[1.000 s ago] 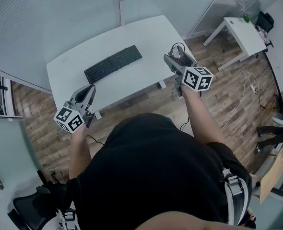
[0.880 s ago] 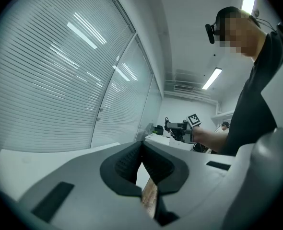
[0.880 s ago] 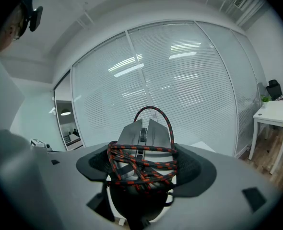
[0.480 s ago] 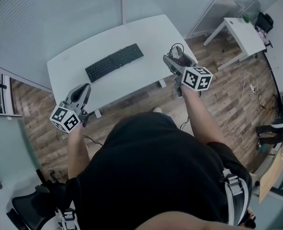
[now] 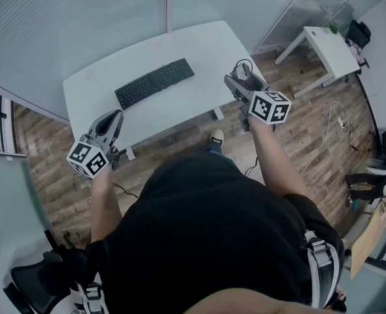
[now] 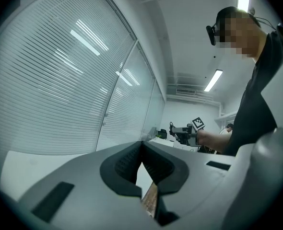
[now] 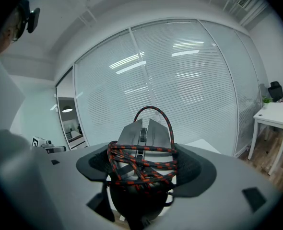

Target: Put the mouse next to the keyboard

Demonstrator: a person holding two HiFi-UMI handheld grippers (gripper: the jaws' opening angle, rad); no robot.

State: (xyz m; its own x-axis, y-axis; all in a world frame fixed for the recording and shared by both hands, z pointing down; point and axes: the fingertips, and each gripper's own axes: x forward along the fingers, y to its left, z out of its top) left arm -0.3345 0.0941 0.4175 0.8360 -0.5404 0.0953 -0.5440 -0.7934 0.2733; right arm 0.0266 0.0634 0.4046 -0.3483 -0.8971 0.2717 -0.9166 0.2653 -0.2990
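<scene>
Left gripper (image 5: 114, 118) has shifted slightly left by the worktop's (image 5: 199, 44) near-left corner, jaws together, holding nothing. Right gripper (image 5: 236, 78) clamps the mouse (image 7: 142, 137), cord (image 7: 140, 163) wound round it, at the right edge, well apart from the keyboard (image 5: 155, 84). Risk: cord loops could snag a jaw on release and drag the mouse.

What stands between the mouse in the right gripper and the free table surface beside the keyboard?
Nothing visible. The right gripper holds the cable-wrapped mouse near the right end of the white table, and the surface from there to the keyboard is bare.
</scene>
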